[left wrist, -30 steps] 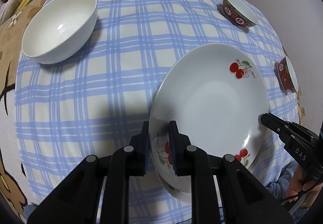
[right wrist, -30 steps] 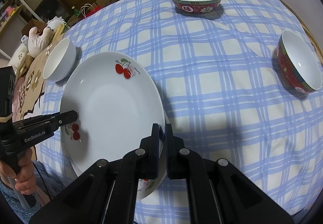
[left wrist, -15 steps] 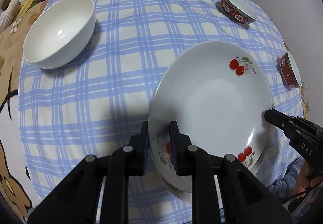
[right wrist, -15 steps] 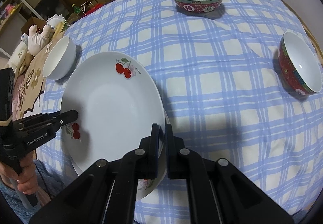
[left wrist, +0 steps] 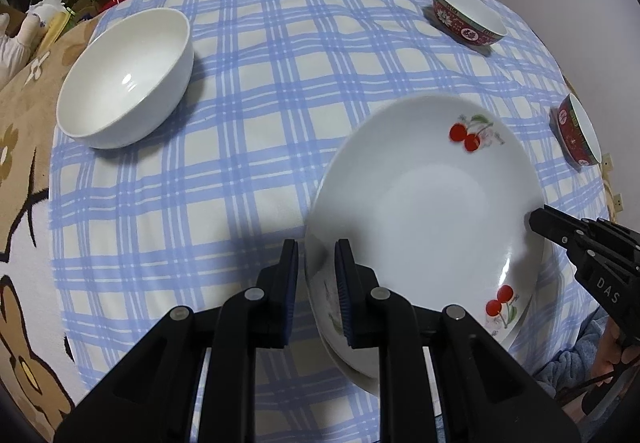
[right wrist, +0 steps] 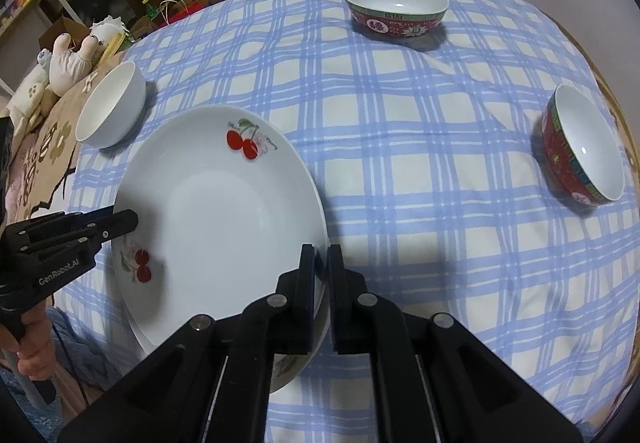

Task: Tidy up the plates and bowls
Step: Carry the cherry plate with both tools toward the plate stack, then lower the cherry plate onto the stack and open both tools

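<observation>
tabletop [left wrist: 248,171]: blue checked cloth
cherry plate [left wrist: 424,211]: near edge, atop a second plate
white bowl [left wrist: 124,79]: far left
left gripper [left wrist: 316,283]: clamped on cherry plate rim
right gripper [right wrist: 320,275]: clamped on opposite rim

Both views are taken from just behind a gripper, tilted steeply down at the checked tablecloth [left wrist: 260,91] from pretty close up. The table is seen from the near left by the left wrist view, from the near right by the right wrist one. The cherry plate [left wrist: 432,211] [right wrist: 224,211] is shared, and each view's edge is entered by the other gripper.
</observation>
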### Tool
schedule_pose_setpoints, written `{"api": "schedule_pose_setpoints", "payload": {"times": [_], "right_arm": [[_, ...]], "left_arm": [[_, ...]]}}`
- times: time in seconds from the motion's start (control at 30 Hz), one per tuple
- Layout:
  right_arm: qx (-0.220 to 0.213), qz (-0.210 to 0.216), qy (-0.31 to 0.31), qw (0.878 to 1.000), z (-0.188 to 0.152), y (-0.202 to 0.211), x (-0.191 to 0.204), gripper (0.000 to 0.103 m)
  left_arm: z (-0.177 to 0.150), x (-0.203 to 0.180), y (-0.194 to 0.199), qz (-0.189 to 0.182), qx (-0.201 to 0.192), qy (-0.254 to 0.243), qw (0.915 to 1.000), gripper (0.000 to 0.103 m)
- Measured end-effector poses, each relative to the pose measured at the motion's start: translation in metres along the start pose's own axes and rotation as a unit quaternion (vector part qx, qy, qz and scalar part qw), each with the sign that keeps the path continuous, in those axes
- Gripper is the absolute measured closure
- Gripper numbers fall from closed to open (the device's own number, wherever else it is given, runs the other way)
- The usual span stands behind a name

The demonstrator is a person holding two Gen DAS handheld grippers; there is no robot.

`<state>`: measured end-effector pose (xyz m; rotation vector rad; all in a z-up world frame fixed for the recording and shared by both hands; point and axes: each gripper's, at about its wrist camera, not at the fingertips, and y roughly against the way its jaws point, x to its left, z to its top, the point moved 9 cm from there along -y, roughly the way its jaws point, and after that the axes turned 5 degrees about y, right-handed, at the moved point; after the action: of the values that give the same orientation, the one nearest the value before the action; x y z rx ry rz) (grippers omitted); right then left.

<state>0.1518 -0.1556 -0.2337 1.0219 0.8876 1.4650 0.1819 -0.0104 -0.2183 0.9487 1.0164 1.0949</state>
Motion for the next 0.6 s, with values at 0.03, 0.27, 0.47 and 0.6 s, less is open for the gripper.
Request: {"api": "schedule_pose_setpoints", "payload": {"times": [0.03, 0.27, 0.47, 0.6], "right_arm": [[0.000, 0.001, -0.001, 1.000, 0.000, 0.000, 0.000, 0.095], [-0.007, 0.008, -0.005, 1.000, 0.003, 0.005, 0.000, 0.095], [-0.017, 0.010, -0.006, 1.000, 0.005, 0.007, 0.003, 0.095], [-0.024, -0.002, 0.000, 1.000, 0.008, 0.006, 0.008, 0.086]], "left_arm": [[0.000, 0.000, 0.000, 0.000, 0.000, 0.000, 1.0000, 0.085], [0.000, 0.005, 0.005, 0.013, -0.011, -0.002, 0.9998, 0.083], [0.000, 0.006, 0.010, 0.022, -0.008, -0.007, 0.9997, 0.082], [0.002, 0.007, 0.019, 0.055, -0.027, -0.033, 0.9976, 0.049]]}}
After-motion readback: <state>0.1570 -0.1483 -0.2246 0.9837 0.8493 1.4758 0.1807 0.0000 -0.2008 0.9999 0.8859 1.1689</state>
